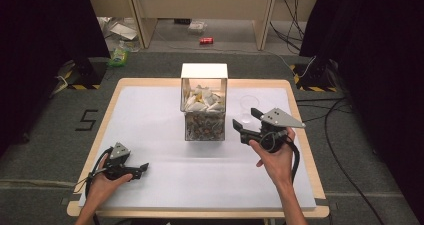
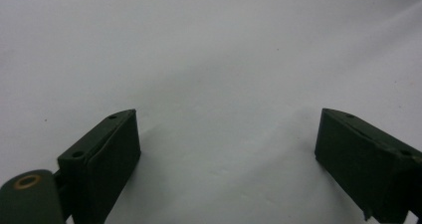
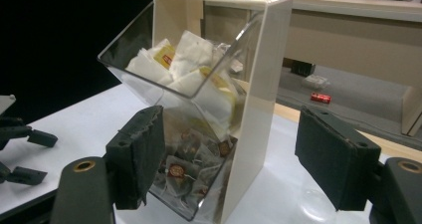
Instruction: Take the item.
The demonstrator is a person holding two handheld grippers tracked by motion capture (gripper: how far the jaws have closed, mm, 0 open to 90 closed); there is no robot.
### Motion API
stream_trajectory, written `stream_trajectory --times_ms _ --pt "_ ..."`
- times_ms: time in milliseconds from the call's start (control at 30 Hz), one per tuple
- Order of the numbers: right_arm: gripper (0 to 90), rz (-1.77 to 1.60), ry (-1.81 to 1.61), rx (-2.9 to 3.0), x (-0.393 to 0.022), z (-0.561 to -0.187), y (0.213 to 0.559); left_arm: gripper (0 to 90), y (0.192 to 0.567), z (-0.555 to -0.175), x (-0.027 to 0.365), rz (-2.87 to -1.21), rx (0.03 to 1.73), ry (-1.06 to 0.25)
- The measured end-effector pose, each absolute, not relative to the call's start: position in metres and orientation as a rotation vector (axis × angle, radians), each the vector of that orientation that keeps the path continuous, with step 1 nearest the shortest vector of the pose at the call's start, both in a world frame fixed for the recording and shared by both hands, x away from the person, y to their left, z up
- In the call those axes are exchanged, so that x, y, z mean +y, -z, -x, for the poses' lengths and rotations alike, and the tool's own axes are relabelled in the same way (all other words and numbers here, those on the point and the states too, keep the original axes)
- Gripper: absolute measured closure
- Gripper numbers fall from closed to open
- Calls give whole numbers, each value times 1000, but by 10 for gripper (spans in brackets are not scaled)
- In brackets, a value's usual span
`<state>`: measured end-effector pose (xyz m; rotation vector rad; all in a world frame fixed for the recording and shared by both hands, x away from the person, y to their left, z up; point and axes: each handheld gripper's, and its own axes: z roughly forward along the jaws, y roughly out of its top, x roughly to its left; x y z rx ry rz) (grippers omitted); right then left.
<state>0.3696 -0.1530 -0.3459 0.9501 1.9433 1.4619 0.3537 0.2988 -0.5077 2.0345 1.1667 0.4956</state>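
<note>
The left gripper (image 1: 141, 169) is sitting low on the white table (image 1: 160, 130) with its jaws wide apart, holding nothing. The clear box of tea bags (image 1: 204, 107) is standing in the middle. A clear cup (image 1: 248, 107) is standing just beside it. The right gripper (image 1: 246, 123) is hovering near both, jaws wide apart and empty.

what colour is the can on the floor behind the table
Red. The can lies on its side on the grey floor beyond the table; the high view shows it best.
</note>
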Motion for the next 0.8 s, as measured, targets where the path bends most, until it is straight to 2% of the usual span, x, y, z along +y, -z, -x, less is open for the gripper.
stream_trajectory --times_ms 800 --pt "330 -850 -1508 1964 -115 -385 329 97 508 -354 299 -2034 1166 -496"
